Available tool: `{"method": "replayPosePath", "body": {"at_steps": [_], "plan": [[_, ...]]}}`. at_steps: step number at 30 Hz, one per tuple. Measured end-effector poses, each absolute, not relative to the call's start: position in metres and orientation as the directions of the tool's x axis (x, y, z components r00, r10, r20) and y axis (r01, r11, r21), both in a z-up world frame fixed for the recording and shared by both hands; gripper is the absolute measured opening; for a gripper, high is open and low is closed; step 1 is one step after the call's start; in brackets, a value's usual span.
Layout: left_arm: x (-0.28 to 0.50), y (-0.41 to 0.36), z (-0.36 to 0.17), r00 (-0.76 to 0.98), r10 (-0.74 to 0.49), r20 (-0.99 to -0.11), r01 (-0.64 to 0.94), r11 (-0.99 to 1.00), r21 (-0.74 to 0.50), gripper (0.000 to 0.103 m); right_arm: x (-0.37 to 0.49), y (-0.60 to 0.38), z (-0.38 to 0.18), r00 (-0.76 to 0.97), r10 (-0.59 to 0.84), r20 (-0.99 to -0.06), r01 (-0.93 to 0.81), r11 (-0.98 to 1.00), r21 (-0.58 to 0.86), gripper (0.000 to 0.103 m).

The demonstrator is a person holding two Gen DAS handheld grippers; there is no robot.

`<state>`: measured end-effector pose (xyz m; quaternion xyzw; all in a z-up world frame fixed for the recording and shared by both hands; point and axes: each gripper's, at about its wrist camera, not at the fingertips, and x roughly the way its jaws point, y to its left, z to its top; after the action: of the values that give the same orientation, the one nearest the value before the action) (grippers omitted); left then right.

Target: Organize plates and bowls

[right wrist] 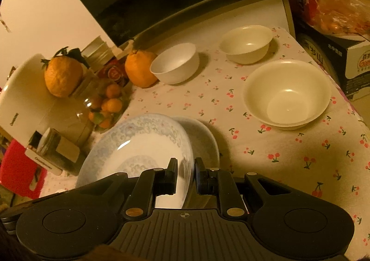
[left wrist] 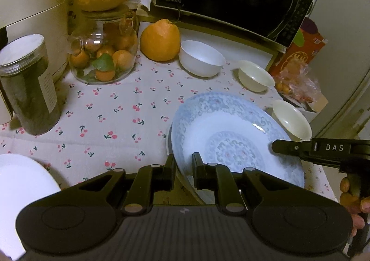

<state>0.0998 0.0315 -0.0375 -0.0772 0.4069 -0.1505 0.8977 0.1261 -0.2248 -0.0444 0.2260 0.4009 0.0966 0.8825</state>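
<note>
Blue and white, the patterned plate (left wrist: pixel 233 131) is tilted up over a second plate (right wrist: pixel 203 138) that lies flat on the table (left wrist: pixel 115 108). Both grippers pinch the patterned plate's rim. The left gripper (left wrist: pixel 184 168) has its jaws clamped on the near left edge. The right gripper (right wrist: pixel 186 174) has its jaws clamped on the near right edge. So the patterned plate sits right in front of both hands, and neither is nearer. Its right side looks higher than its left. Next it likely must come down flat onto the second plate. Behind the patterned plate stand a white bowl (left wrist: pixel 201 57) and two cream bowls (right wrist: pixel 286 94), well apart.
</note>
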Motion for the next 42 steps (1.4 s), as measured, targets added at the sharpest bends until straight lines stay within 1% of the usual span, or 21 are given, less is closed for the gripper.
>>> {"method": "replayPosePath", "body": {"at_steps": [9, 12, 23, 27, 33, 42], "plan": [[0.108, 0.020, -0.044, 0.643, -0.287, -0.710, 0.198, 0.958, -0.207, 0.013, 0.130, -0.227, -0.054, 0.652, 0.317, -0.689, 0.058, 0.885, 0.462, 0.016], [0.111, 0.018, -0.046, 0.650, -0.275, -0.708, 0.192, 0.961, -0.197, 0.013, 0.131, -0.226, -0.055, 0.650, 0.311, -0.693, 0.060, 0.889, 0.455, 0.016], [0.112, 0.010, -0.049, 0.692, -0.210, -0.691, 0.199, 0.975, -0.097, 0.014, 0.135, -0.220, -0.058, 0.643, 0.291, -0.709, 0.067, 0.900, 0.430, 0.015], [0.114, 0.010, -0.055, 0.684, -0.188, -0.705, 0.181, 0.980, -0.086, 0.014, 0.135, -0.215, -0.059, 0.636, 0.282, -0.718, 0.063, 0.909, 0.413, 0.015], [0.114, 0.007, -0.057, 0.695, -0.176, -0.697, 0.191, 0.980, -0.057, 0.014, 0.136, -0.215, -0.058, 0.643, 0.273, -0.715, 0.070, 0.909, 0.410, 0.014], [0.112, -0.006, -0.061, 0.713, -0.121, -0.691, 0.213, 0.976, 0.049, 0.015, 0.137, -0.222, -0.057, 0.650, 0.284, -0.705, 0.081, 0.897, 0.435, 0.014]]}}
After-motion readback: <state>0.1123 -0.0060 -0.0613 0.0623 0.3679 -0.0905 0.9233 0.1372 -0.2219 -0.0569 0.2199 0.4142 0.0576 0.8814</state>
